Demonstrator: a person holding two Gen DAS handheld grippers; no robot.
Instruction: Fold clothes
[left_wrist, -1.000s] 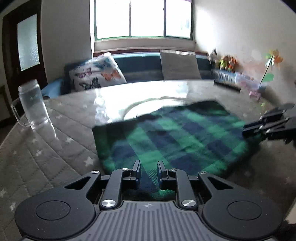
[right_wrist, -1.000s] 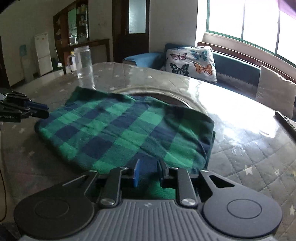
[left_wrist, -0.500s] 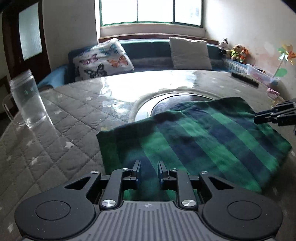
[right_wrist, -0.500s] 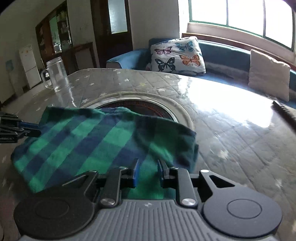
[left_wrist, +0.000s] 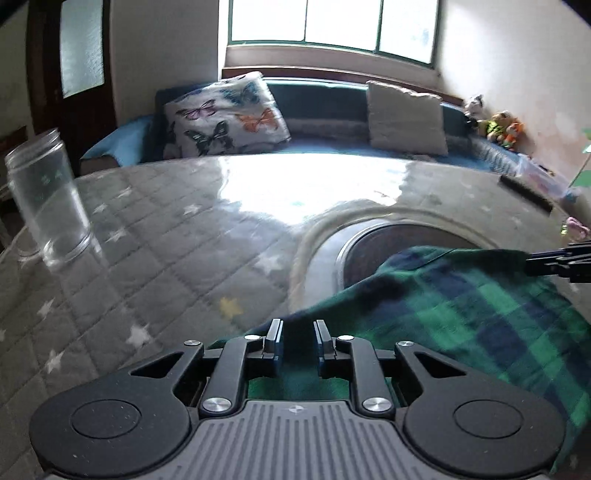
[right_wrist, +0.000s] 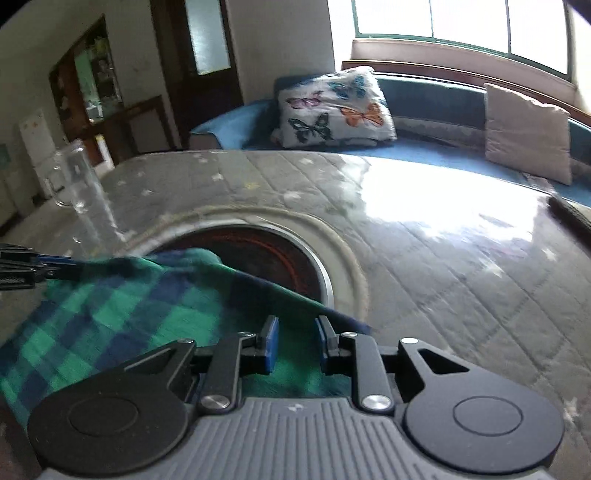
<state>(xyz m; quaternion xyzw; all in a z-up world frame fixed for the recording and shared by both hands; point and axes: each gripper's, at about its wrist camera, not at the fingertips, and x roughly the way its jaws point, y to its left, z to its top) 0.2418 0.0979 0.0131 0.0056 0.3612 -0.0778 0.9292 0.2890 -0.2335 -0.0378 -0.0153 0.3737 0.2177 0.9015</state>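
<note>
A green and navy plaid cloth (left_wrist: 461, 314) is held up between both grippers over the round table. My left gripper (left_wrist: 297, 330) is shut on one edge of the plaid cloth, which passes between its fingers. My right gripper (right_wrist: 295, 326) is shut on the opposite edge of the same cloth (right_wrist: 110, 314). Each gripper shows in the other's view: the right one at the right edge of the left wrist view (left_wrist: 561, 260), the left one at the left edge of the right wrist view (right_wrist: 22, 266). The cloth sags between them and partly covers the table's round inset (right_wrist: 258, 247).
The table wears a grey quilted star cover (left_wrist: 147, 258) under glossy plastic. A clear glass mug (left_wrist: 44, 199) stands at the far left, also in the right wrist view (right_wrist: 79, 184). A dark remote (left_wrist: 524, 192) lies near the far right edge. A sofa with cushions (left_wrist: 225, 118) is behind.
Both grippers have lifted and pulled back with the cloth. The far part of the cloth has come off the table, baring the round inset and more of the cover.
</note>
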